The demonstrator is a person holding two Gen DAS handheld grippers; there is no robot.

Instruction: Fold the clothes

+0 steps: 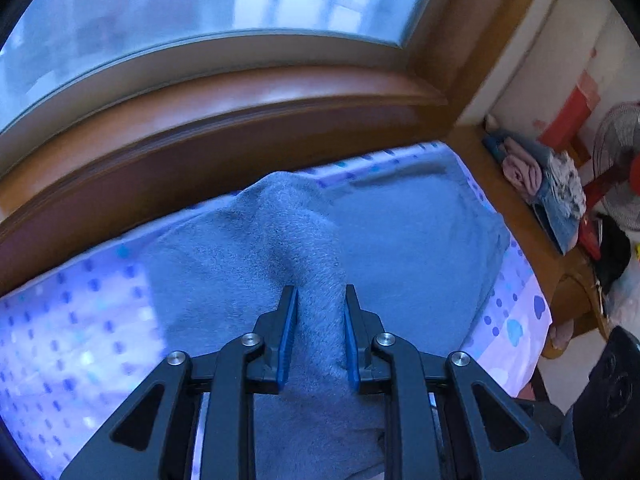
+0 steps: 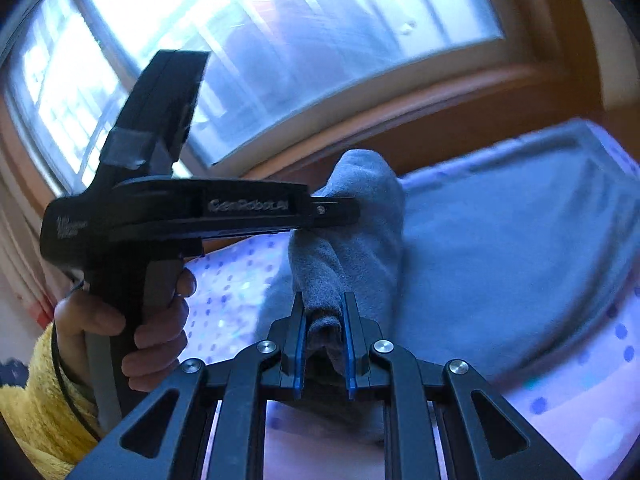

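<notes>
**Materials and finishes**

Fuzzy, matt fleece on the grey garment [image 1: 256, 248]. Thin printed cotton-like bedsheet [image 1: 72, 320] under the garment, smooth. Glossy varnished wood on the window sill [image 1: 240, 96] behind the garment. Matt black plastic on the right gripper [image 2: 323, 300], with shiny metal rivets.

I see a bed covered by a pale sheet printed with blue dots and hearts [image 1: 516, 320], set right against a wide window [image 1: 192, 4] with frosted-looking glass and a brown wooden sill [image 1: 224, 120]. Daylight through the glass is bright, near white in the right wrist view. Along the bed's right side runs a wooden bench [image 1: 516, 208] holding a pile of folded fabrics [image 1: 548, 188]. Beyond it stand an electric fan [image 1: 620, 160] and a whitish wall [image 1: 544, 56].
</notes>
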